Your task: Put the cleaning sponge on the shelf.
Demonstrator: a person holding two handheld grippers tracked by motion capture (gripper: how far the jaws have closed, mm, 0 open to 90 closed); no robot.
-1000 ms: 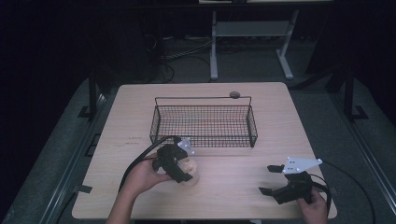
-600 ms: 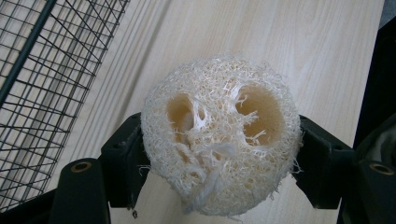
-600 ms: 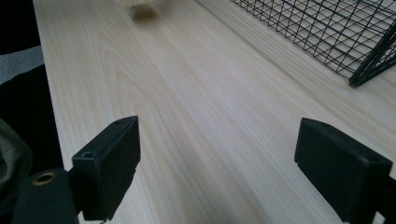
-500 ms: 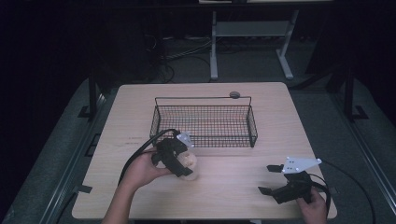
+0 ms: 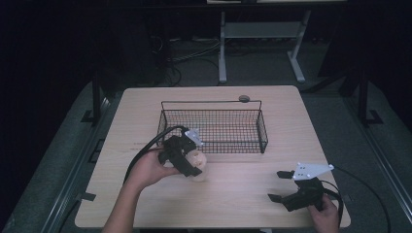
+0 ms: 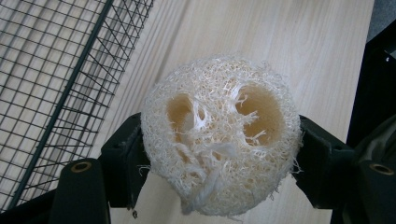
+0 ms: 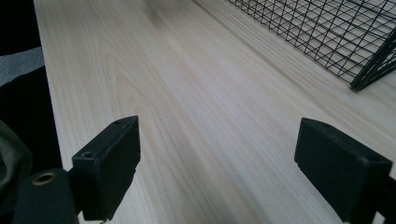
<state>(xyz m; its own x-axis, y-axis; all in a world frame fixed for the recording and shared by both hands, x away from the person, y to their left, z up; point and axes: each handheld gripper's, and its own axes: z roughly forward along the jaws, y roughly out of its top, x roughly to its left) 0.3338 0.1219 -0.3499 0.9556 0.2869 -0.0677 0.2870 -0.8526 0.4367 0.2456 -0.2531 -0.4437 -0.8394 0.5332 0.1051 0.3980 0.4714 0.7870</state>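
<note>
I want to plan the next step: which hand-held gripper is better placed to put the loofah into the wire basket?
Left. The left hand-held gripper already clamps the loofah just beside the wire basket; the right hand-held gripper is open, empty and farther away.

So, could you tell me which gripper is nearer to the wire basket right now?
Left. The left gripper, shut on the loofah, is just in front of the basket at its near-left corner. The right gripper sits open, apart from it, toward the table's near-right edge.

one loofah (image 6: 219,135), one wire basket (image 5: 214,125), two tongs, one table (image 5: 291,116)
</note>
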